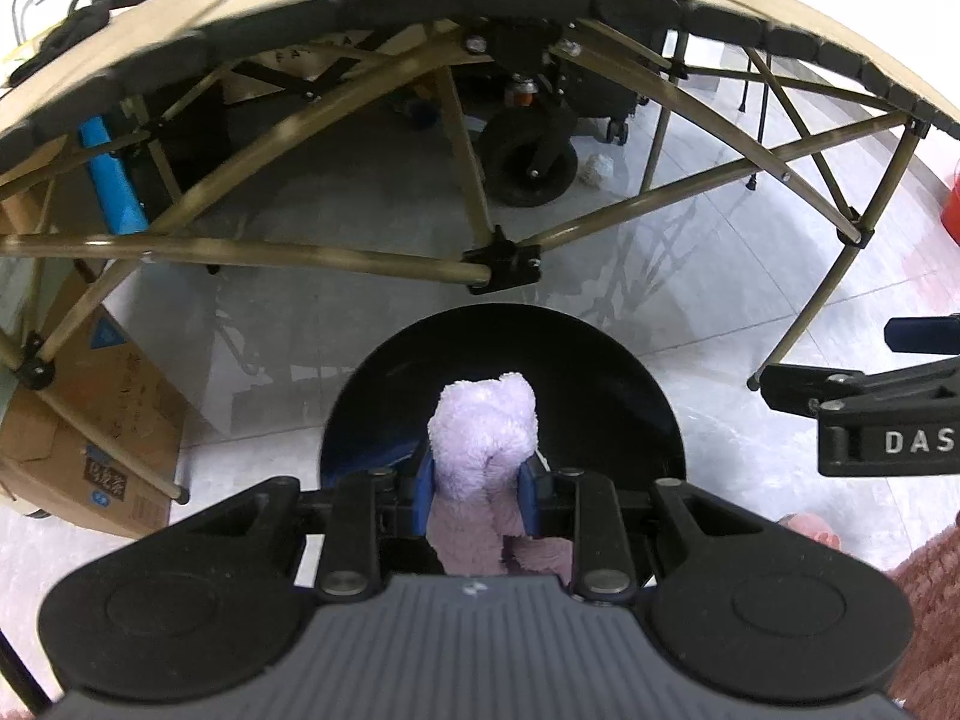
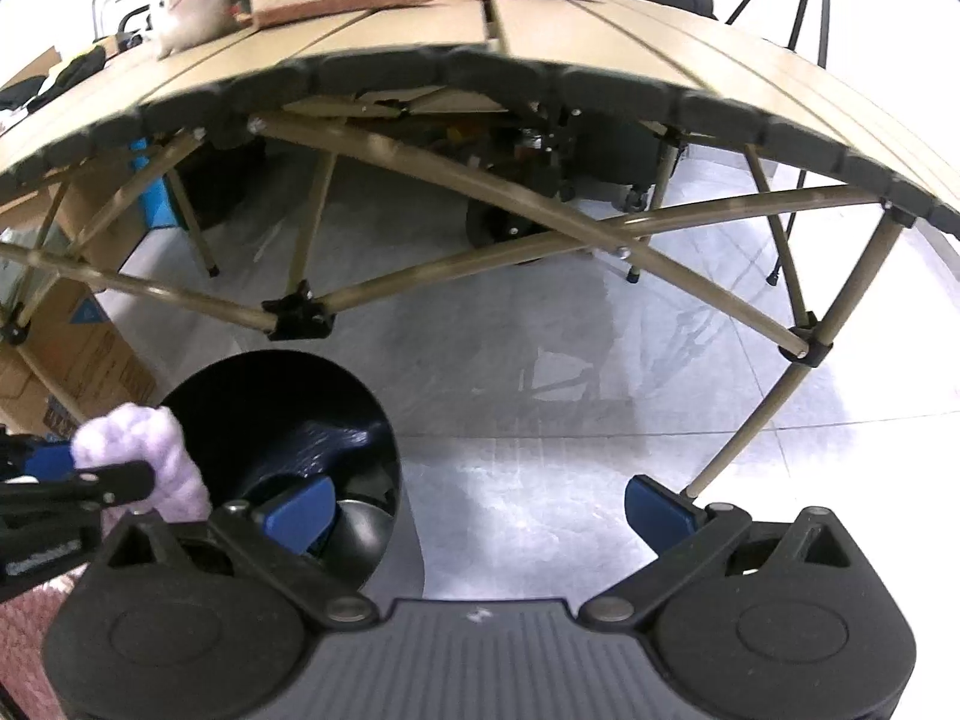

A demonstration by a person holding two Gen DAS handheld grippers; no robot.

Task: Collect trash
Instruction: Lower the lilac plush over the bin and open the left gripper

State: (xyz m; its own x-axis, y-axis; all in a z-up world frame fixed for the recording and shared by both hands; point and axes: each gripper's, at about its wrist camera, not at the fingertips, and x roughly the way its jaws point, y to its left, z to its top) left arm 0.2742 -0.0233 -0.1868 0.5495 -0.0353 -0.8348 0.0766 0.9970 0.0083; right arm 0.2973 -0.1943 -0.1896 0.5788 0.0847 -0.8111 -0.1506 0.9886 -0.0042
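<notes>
- The left hand-held gripper [image 1: 480, 480] is clenched on a lilac plush wad [image 1: 485, 432], its blue pads pressed into both sides of it.
- The wad hangs right over the mouth of the black bin [image 1: 630, 372], which stands on the floor just beyond the fingertips, so the drop looks to be straight down.
- The wad's long axis runs along the fingers, one end poking past the tips toward the bin and the rest trailing back to the gripper body.
- The right hand-held gripper [image 2: 477, 507] is released and holds nothing, with only floor between its jaws; it sits just right of the bin, so the left is the nearer.
- The wad is soft, fuzzy and lumpy and will likely fall limp.
- The bin is round, smooth-walled and dark inside, with a dark liner and rounded objects at the bottom.
- The slatted tan surface [image 2: 540, 42] lies beyond the bin on thin crossed metal legs.
</notes>
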